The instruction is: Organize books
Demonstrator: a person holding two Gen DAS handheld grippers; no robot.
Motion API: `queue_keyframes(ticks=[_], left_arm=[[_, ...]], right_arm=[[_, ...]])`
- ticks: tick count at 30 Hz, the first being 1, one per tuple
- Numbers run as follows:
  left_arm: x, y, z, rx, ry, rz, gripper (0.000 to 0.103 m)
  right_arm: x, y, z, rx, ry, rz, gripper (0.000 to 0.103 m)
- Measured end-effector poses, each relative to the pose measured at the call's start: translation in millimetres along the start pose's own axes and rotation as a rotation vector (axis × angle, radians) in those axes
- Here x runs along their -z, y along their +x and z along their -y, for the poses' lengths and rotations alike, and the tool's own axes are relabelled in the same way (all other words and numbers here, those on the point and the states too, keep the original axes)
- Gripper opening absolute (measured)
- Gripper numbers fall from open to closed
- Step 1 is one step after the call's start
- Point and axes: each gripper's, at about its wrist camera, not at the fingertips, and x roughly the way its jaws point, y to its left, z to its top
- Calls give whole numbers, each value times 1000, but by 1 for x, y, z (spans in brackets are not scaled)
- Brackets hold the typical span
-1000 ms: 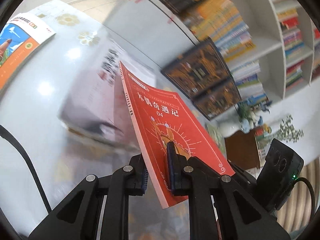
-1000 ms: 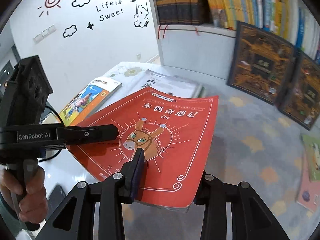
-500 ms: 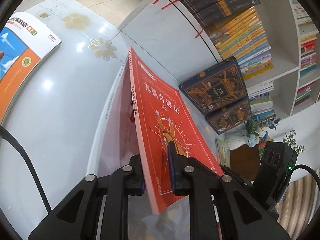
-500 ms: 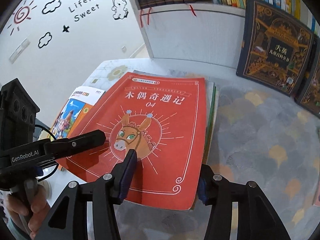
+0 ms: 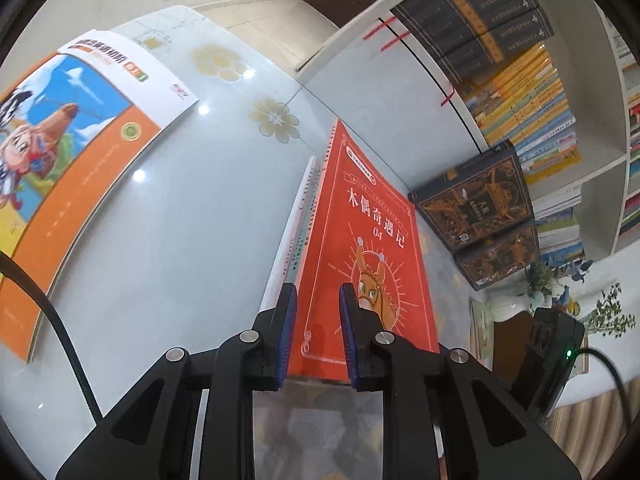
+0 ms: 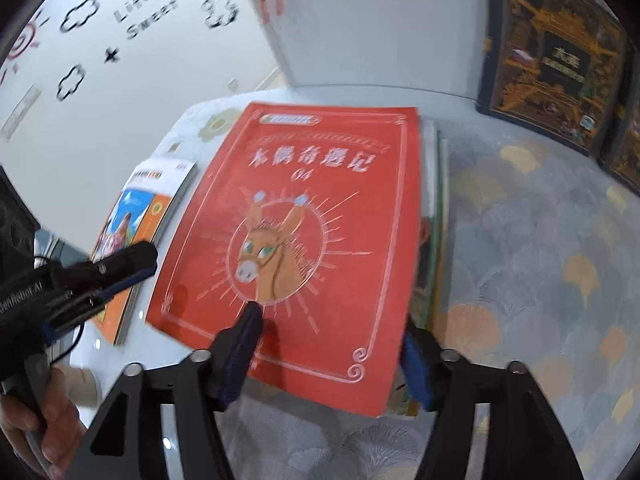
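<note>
A red book with a donkey on its cover (image 5: 360, 232) (image 6: 320, 216) lies flat on top of a stack of books (image 6: 434, 200) at the edge of a white table (image 5: 180, 240). My left gripper (image 5: 318, 292) (image 6: 132, 264) sits just off the red book's near left edge. Its jaws are opening, a narrow gap shows and the pads press on nothing. My right gripper (image 6: 330, 328) is opening wide. One finger hovers over the cover and the other stands past the book's right edge, and neither presses on it.
An orange and blue picture book (image 5: 80, 160) (image 6: 136, 232) lies on the table to the left. Dark ornate books (image 5: 476, 204) (image 6: 556, 60) lean against a full bookshelf (image 5: 528, 92). Patterned carpet (image 6: 540, 260) lies below. A hand (image 6: 48, 420) holds the left gripper.
The red book, held tilted on edge by both grippers, has come down flat onto the stack. Both grippers have let go, and the right one has spread widely.
</note>
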Motion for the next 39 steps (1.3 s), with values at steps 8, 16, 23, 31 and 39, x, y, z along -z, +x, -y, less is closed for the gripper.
queue_keyframes(ticks=[8,16,23,31,39], left_arm=[[18,0,27,-48,44,20,21],[60,17,114,-5,138,-12,22],[149,110,218,50,206,-183,31],[242,207,328,93,363,-337,36],[224,273,421,56,561,-270,68]], right_arm=[[55,-36,55,-93,93,-15,70],[163,-78,169,-46,244,-96,70],[215,-137,292,2,425,-63,70],[238,-197,418,77,608,32,70],[207,-201,496,100,722,147,70]])
